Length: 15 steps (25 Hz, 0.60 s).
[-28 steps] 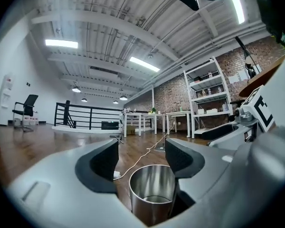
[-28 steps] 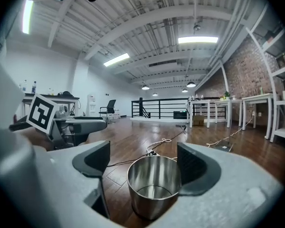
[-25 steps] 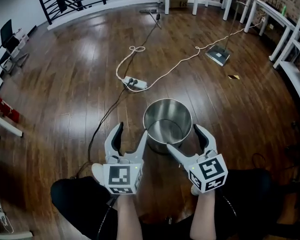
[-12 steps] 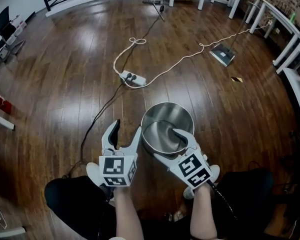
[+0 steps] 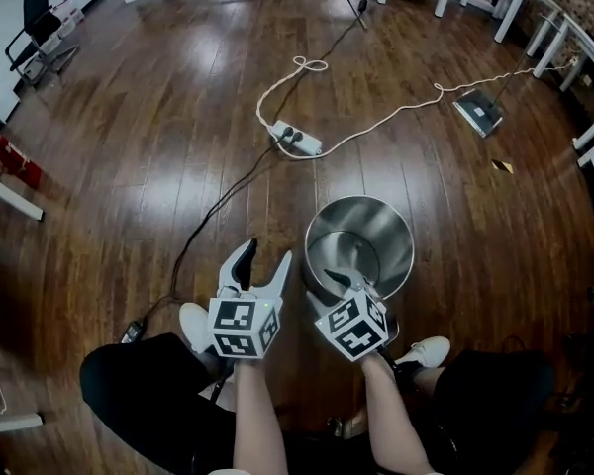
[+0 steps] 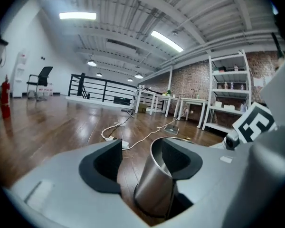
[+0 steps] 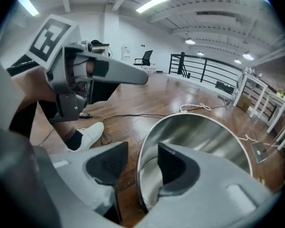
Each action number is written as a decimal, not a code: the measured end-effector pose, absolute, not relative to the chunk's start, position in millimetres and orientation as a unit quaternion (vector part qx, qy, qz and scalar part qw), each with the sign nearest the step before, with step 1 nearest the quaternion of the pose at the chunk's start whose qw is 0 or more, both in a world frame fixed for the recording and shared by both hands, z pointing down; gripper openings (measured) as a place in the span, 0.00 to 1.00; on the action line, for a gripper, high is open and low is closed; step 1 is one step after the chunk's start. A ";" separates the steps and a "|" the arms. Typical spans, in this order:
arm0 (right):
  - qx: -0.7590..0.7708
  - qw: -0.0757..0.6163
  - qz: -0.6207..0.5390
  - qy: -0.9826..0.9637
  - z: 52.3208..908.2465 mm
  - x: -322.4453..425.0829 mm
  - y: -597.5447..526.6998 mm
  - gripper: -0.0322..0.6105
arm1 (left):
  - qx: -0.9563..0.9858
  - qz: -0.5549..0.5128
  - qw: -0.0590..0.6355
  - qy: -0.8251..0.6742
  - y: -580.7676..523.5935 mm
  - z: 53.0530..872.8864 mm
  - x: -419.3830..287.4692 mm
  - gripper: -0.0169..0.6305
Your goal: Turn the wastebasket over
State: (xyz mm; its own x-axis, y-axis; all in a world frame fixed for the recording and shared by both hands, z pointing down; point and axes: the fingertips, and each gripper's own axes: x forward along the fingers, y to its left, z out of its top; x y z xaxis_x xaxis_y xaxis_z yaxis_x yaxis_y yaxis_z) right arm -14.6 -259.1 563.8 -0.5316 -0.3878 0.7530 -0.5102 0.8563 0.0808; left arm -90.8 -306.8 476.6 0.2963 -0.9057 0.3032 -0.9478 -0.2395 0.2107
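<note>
The steel wastebasket (image 5: pixel 368 237) stands upright and open-topped on the wood floor, just ahead of the person's feet. My right gripper (image 5: pixel 339 283) straddles its near rim. In the right gripper view one jaw is outside the wastebasket (image 7: pixel 199 132) and one inside. The right gripper (image 7: pixel 141 151) has just been closing; a small gap still shows each side of the rim. My left gripper (image 5: pixel 265 257) hovers beside the basket's left wall, open, its jaws having just closed a little. In the left gripper view the wastebasket (image 6: pixel 154 189) shows beyond the left gripper (image 6: pixel 137 148), by the right jaw.
A white power strip (image 5: pixel 297 139) with white and black cables lies on the floor beyond the basket. A flat device (image 5: pixel 478 112) sits far right, white table legs (image 5: pixel 520 8) behind it. A chair (image 5: pixel 45 23) stands far left. The person's shoes (image 5: pixel 194 325) flank the grippers.
Both grippers have sunk toward the floor. The right one swung in over the basket's near rim and its jaws narrowed around it. The left one dropped beside the basket's left wall.
</note>
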 end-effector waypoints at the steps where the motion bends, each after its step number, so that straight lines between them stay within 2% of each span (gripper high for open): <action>1: 0.263 0.418 0.062 -0.868 566.9 -15.1 -260.5 0.31 | 0.783 0.049 0.187 -0.592 -307.0 476.6 -91.6 0.47; 3: 0.262 0.430 0.036 -0.863 570.6 -19.1 -261.1 0.15 | 0.781 0.053 0.185 -0.594 -304.5 477.5 -92.3 0.47; 4: 0.260 0.432 0.030 -0.863 571.1 -21.4 -260.9 0.13 | 0.781 0.061 0.182 -0.594 -301.7 479.3 -92.7 0.47; 10: 0.276 0.387 0.023 -0.880 551.3 -6.6 -266.0 0.11 | 0.774 0.073 0.183 -0.602 -289.0 482.2 -100.8 0.47; 15: 0.324 0.274 0.052 -0.904 503.8 20.4 -281.2 0.11 | 0.775 0.053 0.183 -0.603 -286.7 475.7 -98.4 0.47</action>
State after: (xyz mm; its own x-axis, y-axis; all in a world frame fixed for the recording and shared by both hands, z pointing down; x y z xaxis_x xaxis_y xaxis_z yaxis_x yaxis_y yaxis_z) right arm 20.4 -281.2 503.8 -0.6399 -0.5564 0.5300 -0.6136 0.7852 0.0834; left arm -98.4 -286.7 475.7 0.2671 -0.9149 0.3025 -0.9535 -0.2056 0.2203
